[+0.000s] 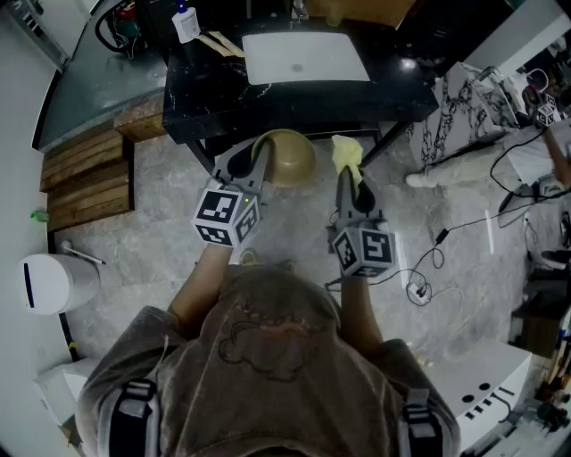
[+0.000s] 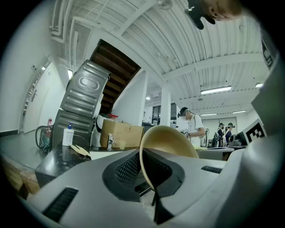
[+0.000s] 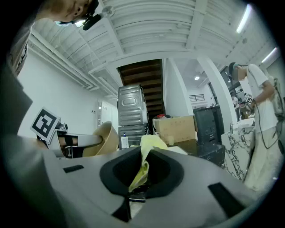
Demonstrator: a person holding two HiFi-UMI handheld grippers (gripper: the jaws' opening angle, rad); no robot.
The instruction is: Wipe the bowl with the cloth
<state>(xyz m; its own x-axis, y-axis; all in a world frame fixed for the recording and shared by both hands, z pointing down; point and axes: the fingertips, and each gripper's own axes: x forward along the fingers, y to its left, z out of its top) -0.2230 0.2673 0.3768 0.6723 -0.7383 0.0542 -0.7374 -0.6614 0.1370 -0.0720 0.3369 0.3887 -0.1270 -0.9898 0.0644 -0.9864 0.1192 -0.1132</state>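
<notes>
- My left claw (image 1: 260, 163) is clenched on the rim of the bowl (image 1: 287, 157). In the left gripper view the tan rim runs straight down between the two jaws, one jaw inside the bowl (image 2: 171, 140) and one outside.
- The bowl is held in the air, tipped on its side. It hangs over the floor (image 1: 161, 178), just in front of the near edge of the black tabletop (image 1: 205, 94).
- My right claw (image 1: 348, 183) is grasping the yellow cloth (image 1: 346, 156). In the right gripper view the cloth (image 3: 144, 162) is pinched between the jaws and a crumpled fold stands up above them.
- From the head view the cloth sits just to the right of the bowl, with a narrow gap between them.
- The right gripper view shows the bowl (image 3: 104, 138) off to its left, with the left claw's jaw on it.
- A pump bottle (image 1: 185, 22) stands at the far left of the tabletop.
</notes>
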